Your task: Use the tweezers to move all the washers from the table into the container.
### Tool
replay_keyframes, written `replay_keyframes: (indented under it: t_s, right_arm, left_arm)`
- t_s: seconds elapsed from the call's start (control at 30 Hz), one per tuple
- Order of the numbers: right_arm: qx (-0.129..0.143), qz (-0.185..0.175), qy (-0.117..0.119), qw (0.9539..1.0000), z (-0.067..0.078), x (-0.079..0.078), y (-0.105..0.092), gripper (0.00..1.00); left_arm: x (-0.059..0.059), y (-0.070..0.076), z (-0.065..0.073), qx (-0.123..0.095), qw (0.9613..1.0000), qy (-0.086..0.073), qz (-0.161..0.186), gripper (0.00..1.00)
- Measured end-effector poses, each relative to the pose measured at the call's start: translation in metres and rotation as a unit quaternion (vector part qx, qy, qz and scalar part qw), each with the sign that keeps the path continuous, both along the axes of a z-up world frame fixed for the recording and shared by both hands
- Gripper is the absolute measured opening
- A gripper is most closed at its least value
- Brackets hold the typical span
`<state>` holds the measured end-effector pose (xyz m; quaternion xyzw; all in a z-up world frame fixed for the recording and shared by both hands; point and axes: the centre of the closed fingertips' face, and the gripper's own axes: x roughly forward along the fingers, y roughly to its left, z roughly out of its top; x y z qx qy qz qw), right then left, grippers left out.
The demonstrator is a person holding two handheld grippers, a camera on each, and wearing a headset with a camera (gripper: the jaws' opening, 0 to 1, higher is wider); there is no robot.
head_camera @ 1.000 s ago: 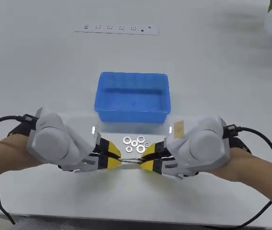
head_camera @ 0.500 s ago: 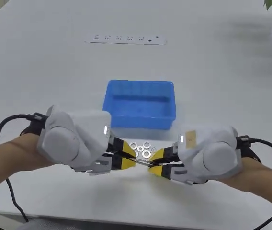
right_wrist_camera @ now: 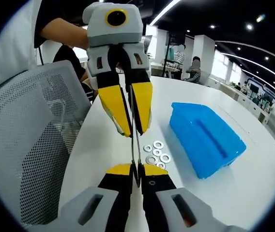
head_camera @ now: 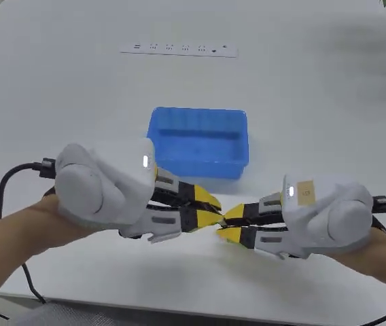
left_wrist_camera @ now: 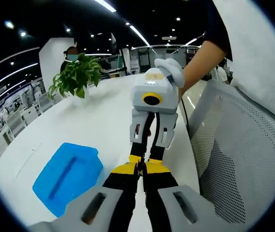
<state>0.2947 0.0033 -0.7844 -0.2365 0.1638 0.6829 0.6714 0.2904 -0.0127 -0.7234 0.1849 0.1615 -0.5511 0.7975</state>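
Note:
The thin metal tweezers (right_wrist_camera: pixel 134 145) run between the two grippers, which meet tip to tip above the table. My right gripper (right_wrist_camera: pixel 137 170) is shut on one end. My left gripper (right_wrist_camera: pixel 135 130) closes narrowly around the other end. In the head view the left gripper (head_camera: pixel 212 207) comes in from the left and the right gripper (head_camera: pixel 225 225) from the right, just in front of the blue container (head_camera: pixel 200 159). Several small steel washers (right_wrist_camera: pixel 157 153) lie in a cluster on the white table between the tweezers and the container (right_wrist_camera: pixel 207 140). The container looks empty.
A white power strip (head_camera: pixel 178 49) lies at the far side of the table. A potted plant (left_wrist_camera: pixel 74 77) stands on the table beyond the right gripper (left_wrist_camera: pixel 145 157). A mesh chair (right_wrist_camera: pixel 31 125) is behind the near table edge. A black cable (head_camera: pixel 9 183) trails from the left hand.
Both grippers have risen off the table with the tweezers between them. In the head view they now cover the washers that showed just behind their tips. The head camera has shifted.

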Motion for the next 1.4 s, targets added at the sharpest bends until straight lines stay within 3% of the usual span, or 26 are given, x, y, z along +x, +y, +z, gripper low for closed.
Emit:
replay_keyframes:
  t_s: [0.1, 0.17, 0.3, 0.57, 0.8, 1.0, 1.27, 1.4]
  right_arm:
    - [0.026, -0.004, 0.023, 0.9994, 0.006, -0.003, 0.004, 0.07]
    - [0.039, -0.012, 0.033, 0.9986, 0.008, -0.001, 0.008, 0.07]
    - [0.028, -0.005, 0.026, 0.9993, 0.002, -0.002, 0.011, 0.07]
    - [0.032, 0.003, 0.024, 0.9992, 0.004, -0.003, 0.011, 0.08]
    - [0.025, -0.011, 0.034, 0.9990, 0.004, -0.002, 0.012, 0.10]
    - [0.023, -0.021, 0.026, 0.9992, 0.004, 0.001, 0.010, 0.18]
    - [0.018, -0.047, 0.017, 0.9986, 0.004, 0.011, 0.002, 0.29]
    - [0.013, -0.070, 0.012, 0.9974, 0.002, 0.017, -0.003, 0.40]
  left_arm:
    - [0.002, -0.007, 0.011, -0.045, 0.9989, 0.011, 0.013, 0.07]
    - [0.006, -0.009, 0.014, -0.060, 0.9979, 0.016, 0.021, 0.07]
    - [0.004, -0.015, 0.010, -0.055, 0.9982, 0.022, 0.013, 0.07]
    - [0.000, -0.013, 0.014, -0.076, 0.9966, 0.029, 0.016, 0.06]
    - [0.003, -0.010, 0.015, -0.083, 0.9961, 0.022, 0.021, 0.06]
    - [0.005, -0.008, 0.016, -0.082, 0.9960, 0.021, 0.026, 0.06]
    - [0.014, 0.006, 0.025, -0.080, 0.9960, 0.000, 0.041, 0.06]
    - [0.019, 0.015, 0.026, -0.085, 0.9954, -0.008, 0.045, 0.06]
